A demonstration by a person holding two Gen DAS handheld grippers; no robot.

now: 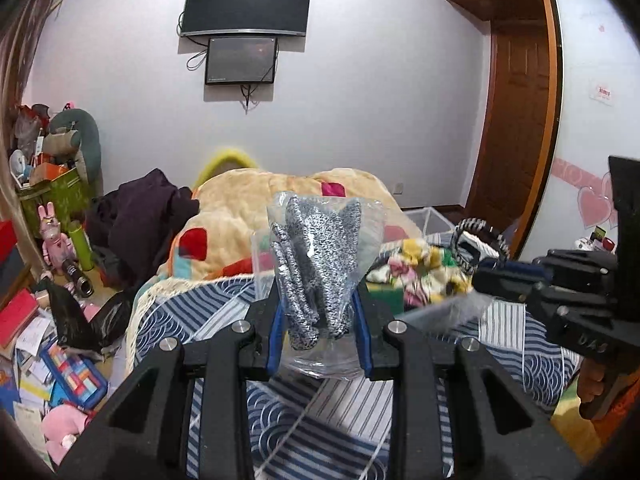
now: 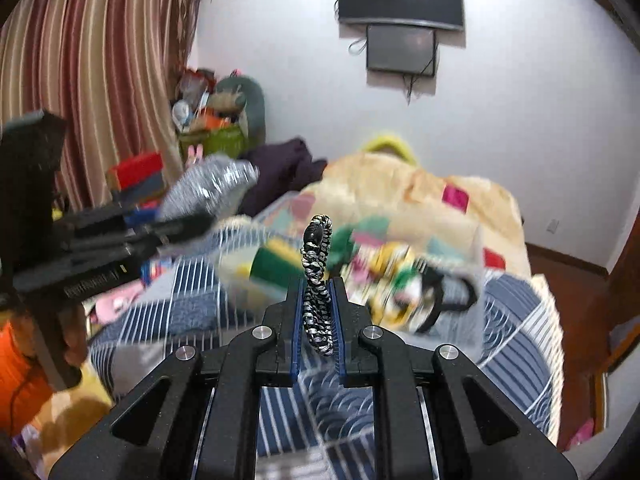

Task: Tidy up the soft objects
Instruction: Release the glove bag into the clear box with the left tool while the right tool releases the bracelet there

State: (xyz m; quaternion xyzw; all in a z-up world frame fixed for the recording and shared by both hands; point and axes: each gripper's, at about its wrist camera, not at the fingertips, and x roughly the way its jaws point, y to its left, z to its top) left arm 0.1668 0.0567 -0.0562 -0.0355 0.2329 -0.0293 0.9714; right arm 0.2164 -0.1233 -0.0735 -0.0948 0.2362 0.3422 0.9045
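Note:
My left gripper [image 1: 320,320] is shut on a clear plastic bag of grey speckled knit gloves [image 1: 320,256], held upright above the bed. It also shows in the right wrist view [image 2: 208,188], blurred, at the left. My right gripper [image 2: 318,312] is shut on a black-and-white braided cord loop [image 2: 318,280], held upright. In the left wrist view that loop [image 1: 480,226] sticks up from the right gripper [image 1: 486,274] at the right. A pile of floral soft things [image 1: 420,268] with a green and yellow sponge [image 2: 272,264] lies on the bed beyond both grippers.
The bed has a blue striped cover [image 1: 332,408] and a beige patchwork blanket [image 1: 240,208]. A clear box [image 1: 432,220] stands at the bed's far right. A dark garment [image 1: 148,216] lies at the left. Books and toys [image 1: 60,360] litter the floor.

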